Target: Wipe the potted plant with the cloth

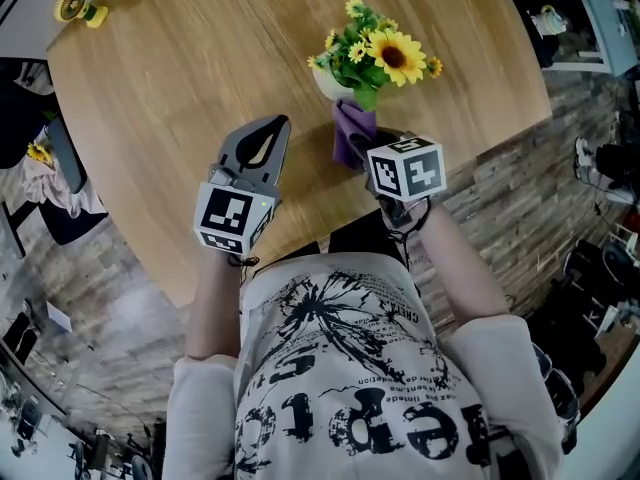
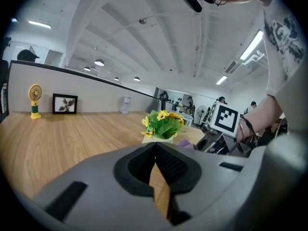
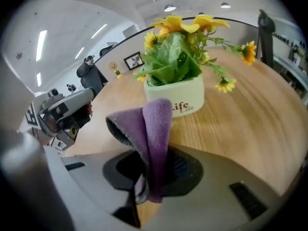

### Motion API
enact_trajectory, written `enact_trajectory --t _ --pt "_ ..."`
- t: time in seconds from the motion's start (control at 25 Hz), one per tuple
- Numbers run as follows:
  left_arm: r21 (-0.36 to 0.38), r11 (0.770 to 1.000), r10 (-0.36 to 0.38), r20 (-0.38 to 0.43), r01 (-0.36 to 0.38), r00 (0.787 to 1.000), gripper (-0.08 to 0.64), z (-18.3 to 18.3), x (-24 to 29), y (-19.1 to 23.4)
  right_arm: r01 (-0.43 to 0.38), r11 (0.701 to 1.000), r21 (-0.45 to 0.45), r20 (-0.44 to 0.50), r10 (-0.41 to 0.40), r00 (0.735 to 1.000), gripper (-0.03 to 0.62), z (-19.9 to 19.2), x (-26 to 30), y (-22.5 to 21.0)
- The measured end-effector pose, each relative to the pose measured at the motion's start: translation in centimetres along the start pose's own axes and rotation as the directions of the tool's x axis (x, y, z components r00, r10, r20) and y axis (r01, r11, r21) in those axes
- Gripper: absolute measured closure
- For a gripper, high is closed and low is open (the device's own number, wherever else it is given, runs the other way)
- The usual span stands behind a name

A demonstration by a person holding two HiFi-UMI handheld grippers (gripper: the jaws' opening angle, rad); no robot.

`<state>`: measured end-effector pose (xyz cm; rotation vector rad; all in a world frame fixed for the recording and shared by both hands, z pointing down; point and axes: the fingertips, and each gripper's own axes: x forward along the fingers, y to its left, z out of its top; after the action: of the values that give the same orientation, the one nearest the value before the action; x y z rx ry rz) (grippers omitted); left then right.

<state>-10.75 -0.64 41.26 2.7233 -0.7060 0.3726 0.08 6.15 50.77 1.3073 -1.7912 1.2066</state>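
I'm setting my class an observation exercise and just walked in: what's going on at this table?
A person at a round table holds a claw in each hand. The right claw is shut on a purple cloth, held just in front of the plant's white pot; whether the cloth touches the pot cannot be told. The left claw is shut and empty, over the table beside it.

Pot largely beneath its flowers
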Motion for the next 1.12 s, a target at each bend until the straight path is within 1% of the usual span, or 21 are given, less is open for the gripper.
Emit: enact_trajectory --t 0.04,0.12,0.16,0.24,0.28,0.36,0.4,0.48,0.6,0.76,0.84,0.96,1.04,1.12 --pt "0.004 1.0 -0.004 -0.004 0.004 1.0 0.555 0.0 0.4 -0.3 0.006 1.0 -0.018 -0.011 -0.007 1.0 0.506 -0.1 -0.6 -0.9" --pt "0.015 1.0 -0.026 -0.01 0.027 1.0 0.524 0.1 1.2 -1.1 0.033 0.998 -0.048 -0.014 -0.034 0.999 0.508 0.2 -1.8 -2.9" --pt "0.018 0.999 -0.044 -0.01 0.044 0.999 0.475 0.2 1.7 -1.5 0.052 0.997 -0.061 -0.008 -0.053 0.999 0.509 0.4 -2.3 -4.1" --pt "0.018 0.996 -0.083 -0.007 0.083 0.997 0.42 0.3 2.7 -2.2 0.097 0.992 -0.086 0.009 -0.096 0.995 0.509 1.0 -3.2 -6.6" --pt "0.018 0.995 -0.101 -0.006 0.101 0.995 0.374 0.3 3.3 -2.6 0.121 0.988 -0.093 0.017 -0.12 0.993 0.511 1.4 -3.6 -7.9" --pt "0.029 0.991 -0.13 -0.013 0.13 0.991 0.25 0.3 4.7 -3.3 0.167 0.982 -0.087 0.036 -0.164 0.986 0.511 2.3 -4.4 -10.6" --pt "0.04 0.989 -0.142 -0.02 0.142 0.99 0.207 0.3 5.5 -3.7 0.185 0.98 -0.077 0.048 -0.182 0.982 0.511 2.9 -4.7 -11.8" --pt "0.06 0.985 -0.159 -0.036 0.161 0.987 0.142 0.2 7.0 -4.2 0.21 0.976 -0.056 0.069 -0.206 0.976 0.511 3.9 -5.2 -14.0" --pt "0.067 0.986 -0.151 -0.068 0.155 0.986 0.094 -0.3 8.9 -4.0 0.225 0.973 -0.047 0.09 -0.221 0.971 0.511 5.4 -5.3 -16.2" --pt "0.068 0.989 -0.122 -0.094 0.129 0.988 0.031 -0.9 11.2 -3.0 0.245 0.967 -0.075 0.115 -0.235 0.965 0.511 7.4 -4.9 -18.1" --pt "0.067 0.989 -0.125 -0.096 0.132 0.987 0.006 -1.0 12.3 -2.8 0.242 0.966 -0.093 0.124 -0.23 0.965 0.511 8.3 -4.5 -18.7" --pt "0.07 0.987 -0.138 -0.079 0.143 0.987 -0.029 -0.7 13.7 -2.4 0.224 0.968 -0.116 0.138 -0.208 0.968 0.511 9.9 -3.9 -19.2" --pt "0.098 0.982 -0.156 -0.074 0.163 0.985 -0.029 -0.5 14.6 -2.3 0.221 0.968 -0.12 0.149 -0.202 0.968 0.511 10.9 -3.5 -19.5" --pt "0.143 0.97 -0.184 -0.085 0.194 0.979 -0.031 -0.4 15.3 -2.6 0.223 0.968 -0.119 0.159 -0.203 0.966 0.511 11.7 -3.3 -19.8"
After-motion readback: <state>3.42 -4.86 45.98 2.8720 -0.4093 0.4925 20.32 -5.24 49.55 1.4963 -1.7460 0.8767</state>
